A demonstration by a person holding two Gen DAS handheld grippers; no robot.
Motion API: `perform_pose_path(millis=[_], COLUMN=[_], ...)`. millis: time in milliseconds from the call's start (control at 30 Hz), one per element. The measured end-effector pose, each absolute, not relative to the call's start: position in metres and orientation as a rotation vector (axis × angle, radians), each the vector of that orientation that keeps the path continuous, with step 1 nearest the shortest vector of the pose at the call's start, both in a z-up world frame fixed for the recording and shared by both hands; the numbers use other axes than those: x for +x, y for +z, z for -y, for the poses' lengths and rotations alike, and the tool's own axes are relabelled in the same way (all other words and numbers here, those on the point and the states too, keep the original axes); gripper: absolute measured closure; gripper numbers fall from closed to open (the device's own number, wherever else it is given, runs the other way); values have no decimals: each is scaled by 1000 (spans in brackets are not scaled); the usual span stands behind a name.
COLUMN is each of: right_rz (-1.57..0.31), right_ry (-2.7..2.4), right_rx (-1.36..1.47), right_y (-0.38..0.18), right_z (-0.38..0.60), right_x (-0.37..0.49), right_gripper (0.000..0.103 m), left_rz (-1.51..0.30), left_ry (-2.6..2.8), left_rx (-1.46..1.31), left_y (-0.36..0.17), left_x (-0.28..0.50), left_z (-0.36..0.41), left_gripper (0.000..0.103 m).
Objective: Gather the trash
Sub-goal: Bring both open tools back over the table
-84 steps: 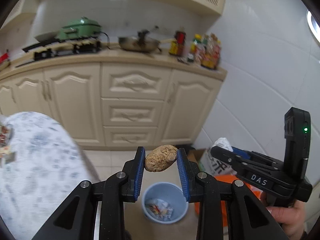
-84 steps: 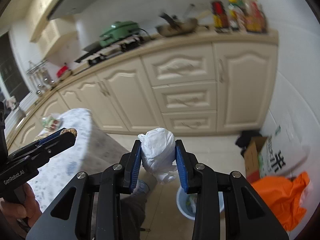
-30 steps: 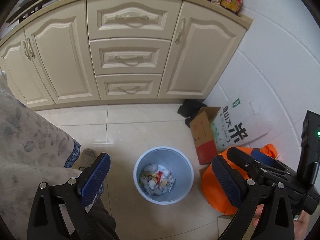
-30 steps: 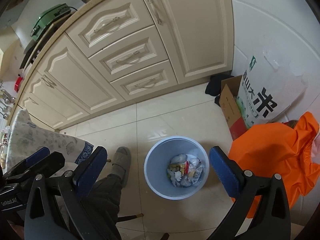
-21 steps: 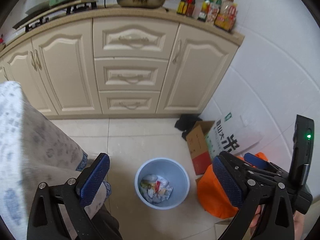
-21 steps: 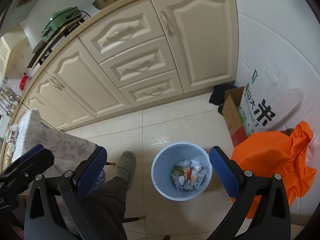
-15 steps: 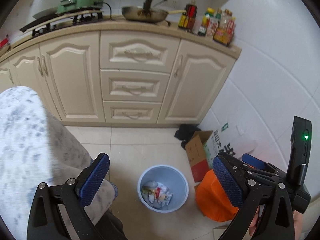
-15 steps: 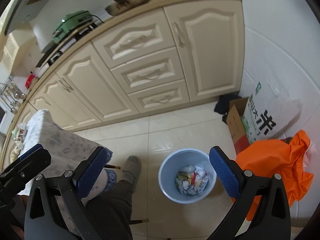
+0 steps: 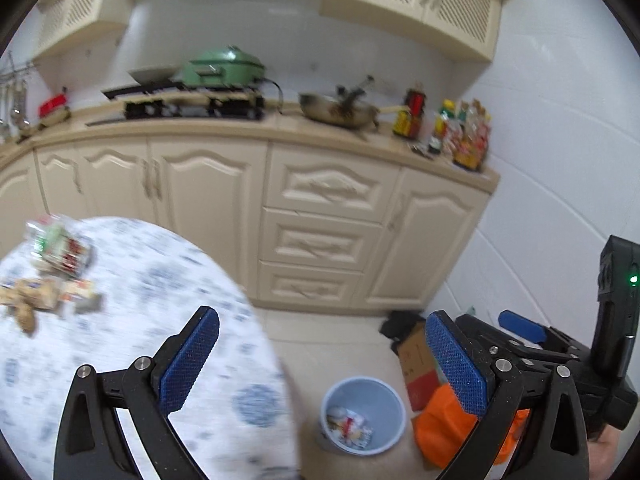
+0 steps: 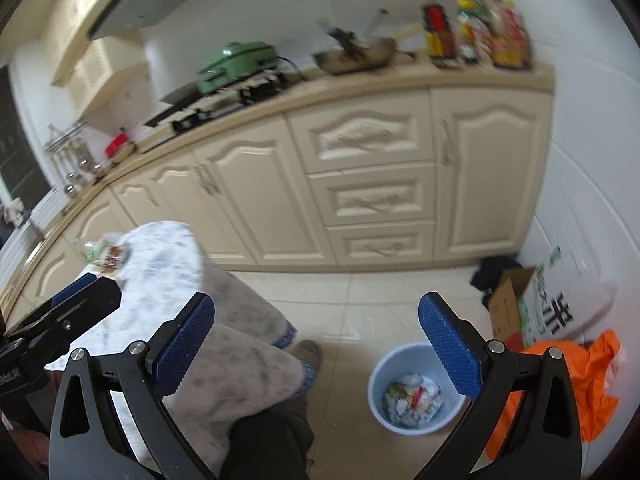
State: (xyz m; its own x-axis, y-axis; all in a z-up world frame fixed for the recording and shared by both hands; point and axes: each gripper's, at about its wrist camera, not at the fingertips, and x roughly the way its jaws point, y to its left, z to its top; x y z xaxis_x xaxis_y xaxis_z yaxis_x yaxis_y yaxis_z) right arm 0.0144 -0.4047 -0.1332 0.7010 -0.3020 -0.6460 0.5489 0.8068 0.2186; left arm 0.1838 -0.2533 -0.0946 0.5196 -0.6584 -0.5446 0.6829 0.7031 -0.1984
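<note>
1. The left gripper (image 9: pixel 320 360) has its blue-padded fingers (image 9: pixel 188 356) spread wide with nothing between them. The right gripper (image 10: pixel 316 340) is the same: pads far apart, nothing held.
2. Far left in the left wrist view, the round table (image 9: pixel 168 280) with its blue-patterned cloth carries what is left to collect: a crumpled snack wrapper (image 9: pixel 60 246) near the far edge and, just in front of it, brownish scraps (image 9: pixel 28 300) among smaller bits. All are blurred, so I cannot tell exactly what the scraps are. The right wrist view shows the same wrapper at the table's far rim.
3. Below the table edge in the right wrist view, the person's dark trouser leg (image 10: pixel 272 436) and a shoe (image 10: pixel 310 354) rest on the tiled floor.
4. Right of centre, the pale blue trash bin (image 9: pixel 362 394) stands on the floor, well apart from the table top. It already holds white and coloured litter (image 9: pixel 350 426), so part of the job looks done.
5. Further right, beside the bin, lie a cardboard box (image 9: pixel 414 360) and an orange bag (image 9: pixel 440 428); the right wrist view adds a white printed sack (image 10: pixel 560 312) against the wall.
6. My reading: the task is mid-way. Both grippers are free for another pick, and the table trash has yet to reach the bin.
</note>
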Motion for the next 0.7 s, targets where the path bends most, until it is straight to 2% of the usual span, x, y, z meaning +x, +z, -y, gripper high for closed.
perform_pose_path(millis=[467,700], right_rz=[-565,-564], right_ry=[-258,-154], right_rx=[255,205], right_y=[-85,-81], right_z=[298,254], right_x=[92,127], right_gripper=[0,0], left_rz=[-483,-459], left_ry=[-592,-494], left_rx=[-24,-23], left_y=[-62,-59], left_x=[141,127], left_z=[106,68], left_gripper=[1,1])
